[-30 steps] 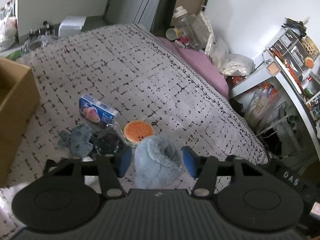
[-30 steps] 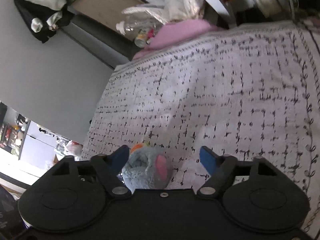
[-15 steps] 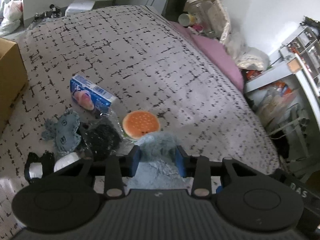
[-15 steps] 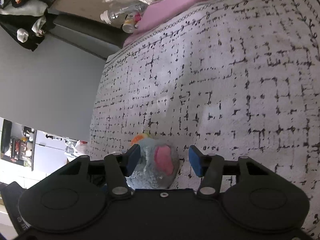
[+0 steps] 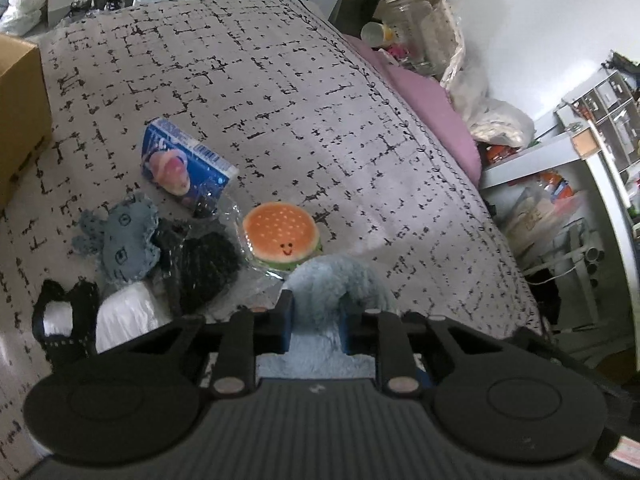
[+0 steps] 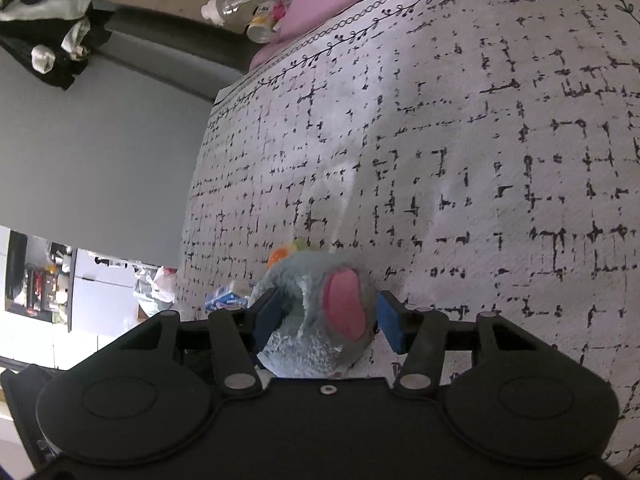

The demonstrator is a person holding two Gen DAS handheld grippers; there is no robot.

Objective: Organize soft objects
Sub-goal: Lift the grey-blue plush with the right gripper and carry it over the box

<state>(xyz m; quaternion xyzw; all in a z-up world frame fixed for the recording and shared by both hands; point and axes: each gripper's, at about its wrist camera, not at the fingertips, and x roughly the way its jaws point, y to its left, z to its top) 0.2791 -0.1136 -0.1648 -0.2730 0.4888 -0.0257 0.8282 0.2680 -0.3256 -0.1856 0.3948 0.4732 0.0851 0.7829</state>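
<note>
Left gripper point(image 5: 316, 322): clenched on a fold of the fluffy pale-blue plush toy point(image 5: 340, 280), fur bulging between the blue pads.
Right gripper point(image 6: 326, 320): jaws set around the same toy's rounded end with its pink oval patch point(image 6: 345, 307); left pad pressed into fur, right pad touching or just beside it, grip unclear.
Toy's place: on the grey bedspread with black dash pattern point(image 5: 260, 92), just in front of the round orange burger-shaped squishy with a smiling face point(image 5: 282, 236).
Done: plush seized, judged ready for lifting.
Left: blue-grey knitted creature point(image 5: 120, 242), black crocheted piece point(image 5: 208, 264), burger and blue printed carton point(image 5: 184, 164) lay unsorted; brown cardboard box point(image 5: 20, 112), likely the destination, stood apart.
Hidden: the toy's body beneath both grippers; box interior cut off; white bundle point(image 5: 124, 312) unidentifiable.
</note>
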